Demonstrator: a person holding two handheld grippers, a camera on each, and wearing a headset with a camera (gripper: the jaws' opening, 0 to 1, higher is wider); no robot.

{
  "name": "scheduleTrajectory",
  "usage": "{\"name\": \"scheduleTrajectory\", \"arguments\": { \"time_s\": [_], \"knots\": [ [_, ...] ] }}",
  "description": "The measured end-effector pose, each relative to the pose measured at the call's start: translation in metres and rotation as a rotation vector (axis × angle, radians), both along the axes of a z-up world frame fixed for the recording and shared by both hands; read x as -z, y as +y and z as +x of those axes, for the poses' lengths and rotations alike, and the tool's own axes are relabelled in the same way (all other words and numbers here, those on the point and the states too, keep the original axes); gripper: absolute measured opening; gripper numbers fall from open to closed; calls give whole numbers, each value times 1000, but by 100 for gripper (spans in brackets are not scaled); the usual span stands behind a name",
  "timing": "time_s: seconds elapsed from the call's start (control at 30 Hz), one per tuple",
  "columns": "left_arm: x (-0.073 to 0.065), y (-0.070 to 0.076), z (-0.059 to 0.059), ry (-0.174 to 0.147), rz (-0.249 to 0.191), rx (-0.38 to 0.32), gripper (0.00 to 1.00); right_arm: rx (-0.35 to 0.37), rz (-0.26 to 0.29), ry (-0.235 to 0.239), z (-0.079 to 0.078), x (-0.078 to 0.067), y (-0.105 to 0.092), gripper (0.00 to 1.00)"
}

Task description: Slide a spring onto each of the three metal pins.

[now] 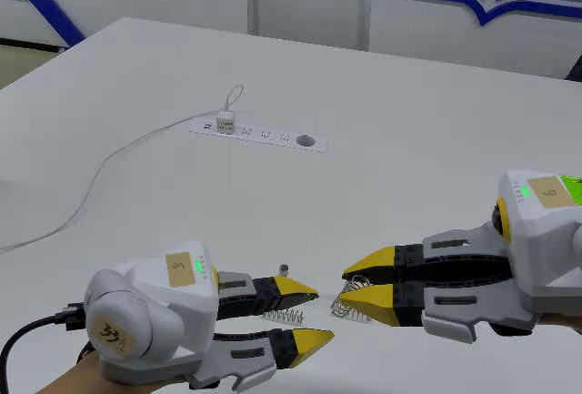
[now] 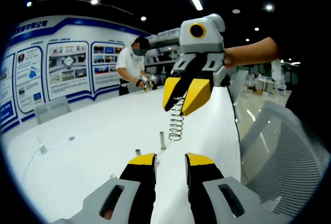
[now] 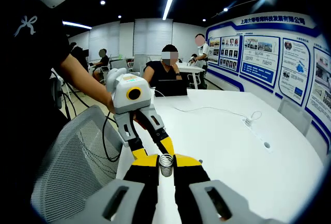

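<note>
Holds a coiled wire spring (image 3: 165,165) in the right gripper (image 1: 341,287), yellow-tipped black jaws closed on its upper end, above the near edge of the white tabletop (image 1: 409,194). Holds the left gripper (image 1: 324,315) with jaws partly open, gripping nothing. Beneath, 2 short upright metal pins (image 2: 162,140) and a loose spring (image 1: 284,316) lying flat by that near edge. Farther back, a white power strip (image 1: 259,133). Paper labels on both gripper bodies, handwriting unreadable.
</note>
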State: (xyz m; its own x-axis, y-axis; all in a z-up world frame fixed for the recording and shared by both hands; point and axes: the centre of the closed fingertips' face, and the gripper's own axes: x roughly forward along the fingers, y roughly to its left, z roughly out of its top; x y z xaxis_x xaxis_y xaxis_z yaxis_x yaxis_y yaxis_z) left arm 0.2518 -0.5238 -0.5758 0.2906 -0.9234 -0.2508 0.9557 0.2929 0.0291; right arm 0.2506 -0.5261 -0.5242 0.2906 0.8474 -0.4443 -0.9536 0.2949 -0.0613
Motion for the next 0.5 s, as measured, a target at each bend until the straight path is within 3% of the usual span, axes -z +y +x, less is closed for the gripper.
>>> {"name": "scheduleTrajectory", "arguments": {
  "time_s": [0.17, 0.33, 0.5],
  "knots": [
    [3, 5, -3, 2, -2, -16, 24, 30, -7, -8, 6, 1, -9, 11],
    [3, 10, -5, 16, -24, -27, 24, 84, 34, 30, 10, -2, -19, 11],
    [8, 17, -5, 24, -13, -47, 25, 109, 3, -9, 14, 1, -30, 11]
  ]
}}
